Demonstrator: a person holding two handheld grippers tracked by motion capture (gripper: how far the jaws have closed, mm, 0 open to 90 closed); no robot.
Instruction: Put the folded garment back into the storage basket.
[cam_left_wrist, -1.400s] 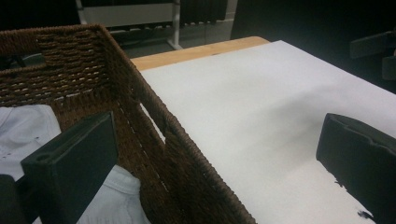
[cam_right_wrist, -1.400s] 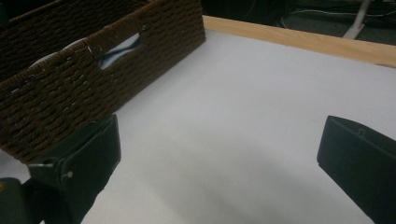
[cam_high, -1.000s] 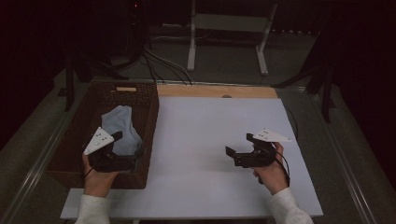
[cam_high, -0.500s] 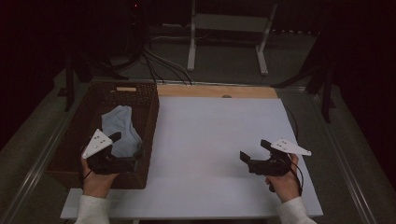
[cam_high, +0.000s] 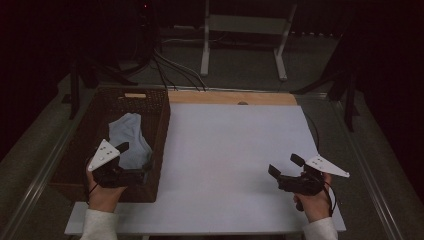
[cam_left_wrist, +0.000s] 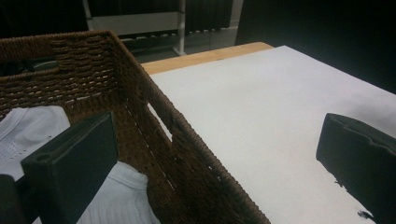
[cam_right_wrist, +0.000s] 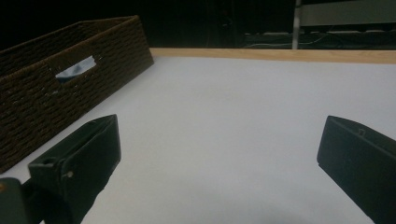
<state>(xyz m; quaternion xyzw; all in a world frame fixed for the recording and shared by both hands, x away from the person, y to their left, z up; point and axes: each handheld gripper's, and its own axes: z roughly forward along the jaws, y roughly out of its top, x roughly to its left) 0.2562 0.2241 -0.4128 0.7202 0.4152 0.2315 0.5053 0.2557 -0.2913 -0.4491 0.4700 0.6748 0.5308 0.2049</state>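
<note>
Your left gripper (cam_high: 142, 167) sits at the near right corner of the wicker basket (cam_high: 90, 131), and its jaws stand wide apart with nothing between them. In the left gripper view that spread straddles the basket's right wall (cam_left_wrist: 154, 135): one jaw is inside the basket, just above the white garment (cam_left_wrist: 28, 128), and the other jaw hangs over the white table surface (cam_left_wrist: 261, 112) outside it. From that view you cannot tell whether the inner jaw touches the cloth.

The garment (cam_high: 129, 140) lies crumpled on the basket floor, towards the right wall and about midway along the basket's length. It is pale, with a fine ribbed or dotted knit showing up close. The basket itself stands at the left edge of the table (cam_high: 235, 145), its far end near the wooden strip (cam_high: 232, 97) along the table's back edge.

Your right gripper (cam_high: 281, 170) is held over the near right part of the table, well apart from the basket, pointing leftward across the bare white top. Its jaws are also spread wide and hold nothing. In the right gripper view the basket (cam_right_wrist: 56, 93) shows off to the left, and a bit of pale cloth is visible through its handle slot (cam_right_wrist: 77, 68).
</note>
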